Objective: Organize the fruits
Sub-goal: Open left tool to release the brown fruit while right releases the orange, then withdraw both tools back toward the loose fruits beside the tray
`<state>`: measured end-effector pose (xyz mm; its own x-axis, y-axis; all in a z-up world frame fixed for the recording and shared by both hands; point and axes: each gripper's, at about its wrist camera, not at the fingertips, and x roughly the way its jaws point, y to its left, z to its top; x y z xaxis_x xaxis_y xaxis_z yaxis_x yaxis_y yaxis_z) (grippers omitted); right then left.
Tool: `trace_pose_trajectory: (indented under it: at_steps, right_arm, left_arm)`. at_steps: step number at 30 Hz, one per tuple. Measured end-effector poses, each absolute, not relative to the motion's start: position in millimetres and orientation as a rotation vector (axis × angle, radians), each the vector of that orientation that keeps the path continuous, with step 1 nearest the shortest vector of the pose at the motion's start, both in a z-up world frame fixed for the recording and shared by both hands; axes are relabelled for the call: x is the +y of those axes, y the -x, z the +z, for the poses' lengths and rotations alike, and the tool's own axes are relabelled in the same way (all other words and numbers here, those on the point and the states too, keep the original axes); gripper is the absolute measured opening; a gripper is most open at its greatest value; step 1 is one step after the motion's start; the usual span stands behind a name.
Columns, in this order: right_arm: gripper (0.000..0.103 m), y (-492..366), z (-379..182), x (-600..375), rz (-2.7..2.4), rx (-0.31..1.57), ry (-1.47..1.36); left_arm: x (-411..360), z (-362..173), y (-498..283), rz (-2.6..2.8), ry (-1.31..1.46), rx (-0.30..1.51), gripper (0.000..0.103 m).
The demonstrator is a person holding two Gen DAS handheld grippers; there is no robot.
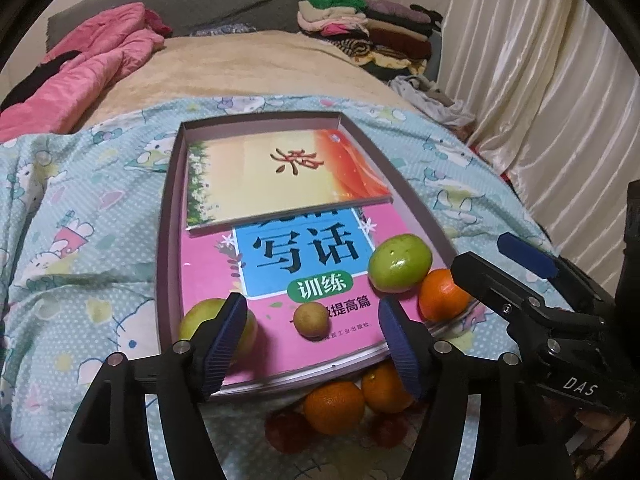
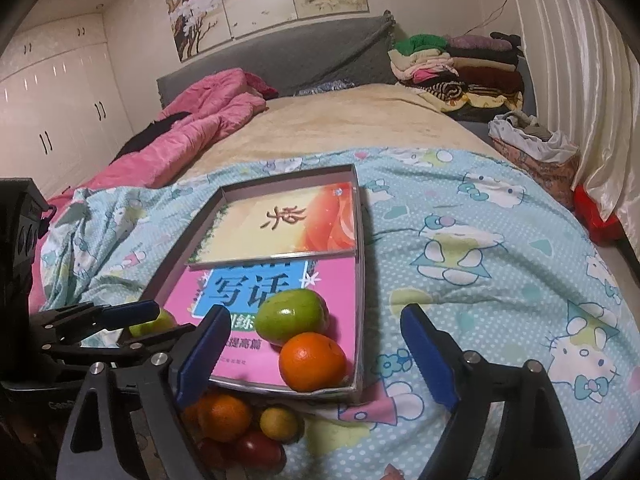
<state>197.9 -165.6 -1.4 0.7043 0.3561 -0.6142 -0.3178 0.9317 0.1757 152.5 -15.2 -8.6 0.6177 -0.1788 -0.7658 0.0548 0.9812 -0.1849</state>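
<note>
- so we've got a shallow box [image 1: 168, 216] sitting on the bed's cartoon-print blue sheet [image 1: 80, 208], with two books lying flat in it: a pink one [image 1: 224, 280] near us and an orange-and-cream one [image 1: 288, 172] overlapping its far end
- our left tool [image 1: 312, 340] has its jaws apart with nothing between the pads; we see a small brown fruit [image 1: 312, 319] lying loose on the pink book in the gap, touching neither pad
- a yellow-green fruit [image 1: 196, 320] sits in the box's near left corner, partly behind the left tool's finger
- a green fruit [image 2: 290, 316] and an orange [image 2: 313, 362] are touching each other in the near right corner of the box
- our right tool [image 2: 316, 360] is spread wide and empty, hovering over that corner
- outside the box, just in front of its near edge, we count a pile on the sheet: two oranges [image 1: 334, 406], a small yellow fruit [image 2: 279, 423] and some red ones [image 2: 258, 450]
</note>
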Motion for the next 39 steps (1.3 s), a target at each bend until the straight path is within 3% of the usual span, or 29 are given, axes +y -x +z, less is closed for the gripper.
trace_pose_trajectory:
  at_steps: [39]
  right_arm:
    - [0.089, -158, 19, -162, 0.472, 0.646, -0.042]
  left_arm:
    - [39, 20, -106, -0.054, 0.194, 0.821, 0.072]
